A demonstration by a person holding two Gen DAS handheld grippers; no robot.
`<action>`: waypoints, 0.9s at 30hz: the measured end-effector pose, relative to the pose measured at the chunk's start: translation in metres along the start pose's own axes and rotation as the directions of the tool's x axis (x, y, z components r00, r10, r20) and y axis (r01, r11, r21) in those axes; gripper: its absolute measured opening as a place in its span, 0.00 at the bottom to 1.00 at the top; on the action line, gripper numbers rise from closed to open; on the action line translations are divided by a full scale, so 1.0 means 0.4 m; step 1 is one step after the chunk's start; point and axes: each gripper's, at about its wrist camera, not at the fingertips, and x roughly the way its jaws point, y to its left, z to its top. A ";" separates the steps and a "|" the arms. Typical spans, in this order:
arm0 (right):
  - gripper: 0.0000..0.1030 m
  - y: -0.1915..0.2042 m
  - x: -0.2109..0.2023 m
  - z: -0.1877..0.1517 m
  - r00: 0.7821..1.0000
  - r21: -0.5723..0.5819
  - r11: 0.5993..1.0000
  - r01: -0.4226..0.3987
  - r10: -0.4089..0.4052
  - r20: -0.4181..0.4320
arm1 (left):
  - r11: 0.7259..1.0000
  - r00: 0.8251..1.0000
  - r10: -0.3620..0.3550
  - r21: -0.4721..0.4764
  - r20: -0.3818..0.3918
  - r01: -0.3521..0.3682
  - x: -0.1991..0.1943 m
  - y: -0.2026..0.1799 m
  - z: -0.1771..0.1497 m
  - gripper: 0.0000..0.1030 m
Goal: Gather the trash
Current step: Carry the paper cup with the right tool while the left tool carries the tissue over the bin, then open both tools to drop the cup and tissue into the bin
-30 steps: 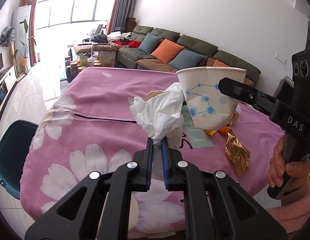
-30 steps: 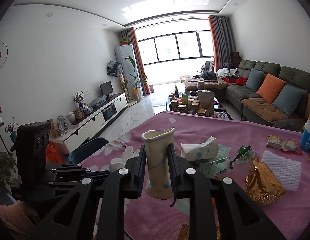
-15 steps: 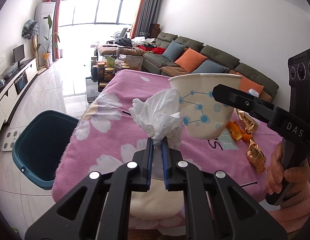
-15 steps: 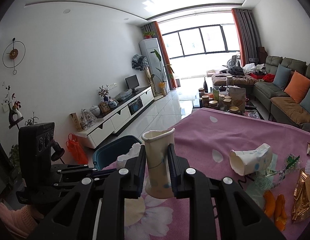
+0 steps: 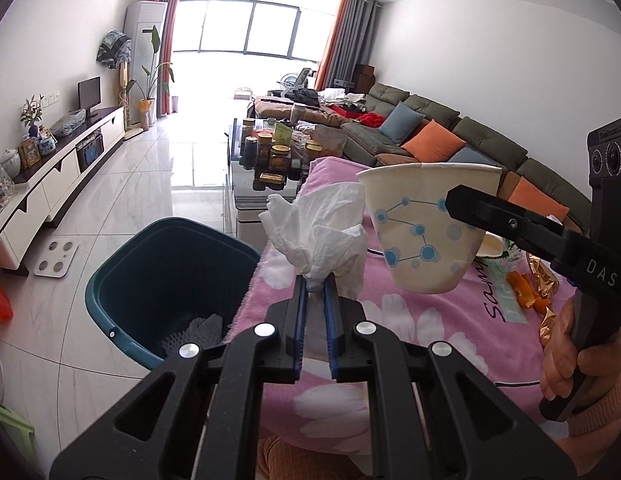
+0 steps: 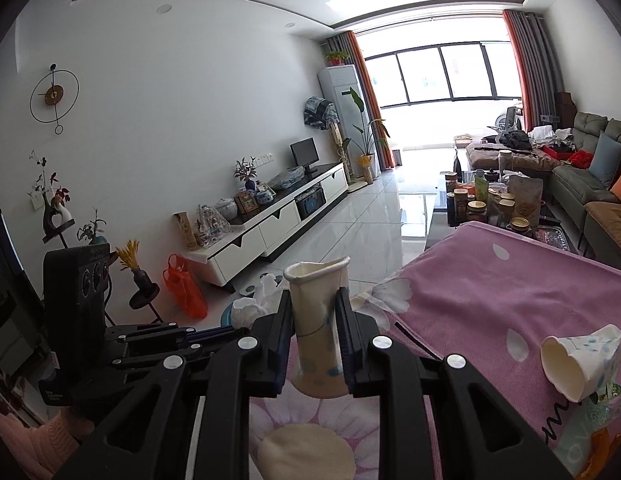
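Left gripper [image 5: 315, 285]: clenched on tissue [image 5: 324, 236], soft, very light.
Right gripper [image 6: 314, 312]: grasping cup [image 6: 316, 330] at mid-wall, squashed; thin, crushes easily.
Bin [image 5: 122, 276]: on floor, 9 o'clock of tissue.
Second cup [image 6: 578, 362]: on table [image 6: 490, 292], 3 o'clock.

You get bright daylight pouring from the big window [image 5: 250, 28], blown out white there, glare streaking the glossy floor tiles [image 5: 182, 152], soft shadows, sharp focus throughout, strong fisheye bending of walls, black vignette at your corners.

Left hand-held gripper [image 5: 314, 286] clamped, right hand-held gripper [image 6: 313, 300] clamped, side by side
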 end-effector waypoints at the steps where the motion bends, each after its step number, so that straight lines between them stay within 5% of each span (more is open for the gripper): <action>1: 0.19 0.005 0.011 0.005 1.000 -0.002 1.000 -0.007 0.007 -0.003 | 1.000 1.000 0.013 -0.008 0.003 -0.013 -0.002 0.011 0.001 0.09; 12: 0.19 0.052 0.144 0.052 0.995 -0.016 0.996 -0.086 0.085 -0.047 | 0.987 0.990 0.139 -0.084 0.005 -0.138 -0.009 0.157 0.022 0.09; 27: 0.19 0.075 0.340 0.065 0.982 -0.002 0.994 -0.112 0.110 -0.156 | 0.967 0.977 0.205 -0.141 -0.062 -0.212 0.075 0.254 0.014 0.09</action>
